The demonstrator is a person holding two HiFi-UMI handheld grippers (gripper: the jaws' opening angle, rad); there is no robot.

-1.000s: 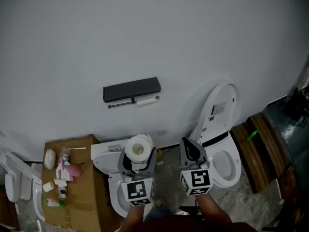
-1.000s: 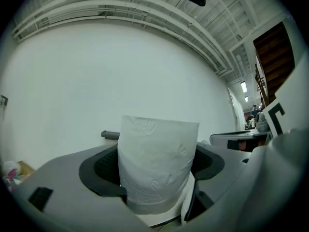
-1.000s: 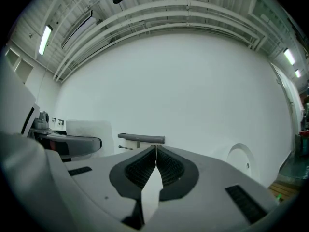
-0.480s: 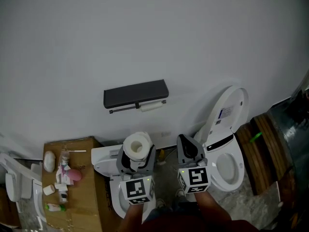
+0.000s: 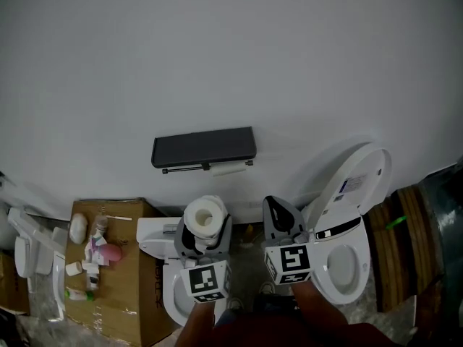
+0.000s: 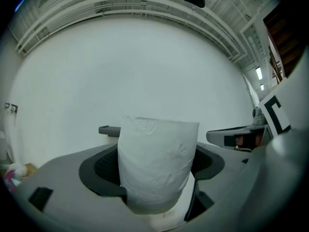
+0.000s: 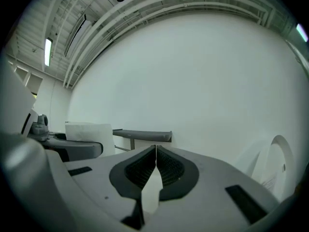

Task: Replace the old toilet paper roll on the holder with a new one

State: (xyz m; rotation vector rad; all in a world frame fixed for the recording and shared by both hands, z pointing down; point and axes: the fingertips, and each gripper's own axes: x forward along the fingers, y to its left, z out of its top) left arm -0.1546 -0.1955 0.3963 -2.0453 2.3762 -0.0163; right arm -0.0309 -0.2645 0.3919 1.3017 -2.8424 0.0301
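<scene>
Holder (image 5: 204,147): dark, shelf-topped fitting on the white wall, with a thin bar beneath it – the landmark for every position below.
Old roll (image 5: 230,169): sat on the bar under the holder, right of its middle; it looked thin and nearly spent, and had not yet been taken off.
New roll (image 5: 205,217): full and white, core opening upward in the head view; it was below the holder and well apart from it.
Left gripper (image 5: 205,231): jaws spread wide and pressed against the sides of the new roll, pointing toward the wall beneath the holder.
Right gripper (image 5: 278,210): below the holder's right end, just beside the left gripper; jaws were together with nothing between them.
Step in hand: judged to be the carry of the new roll toward the holder, since the bar was untouched.
Next move: the right gripper would likely need to open, close on the old roll and slide it off the bar – which end is free could not be told.
Toilet (image 5: 359,183): lid raised, below and right of the holder.
</scene>
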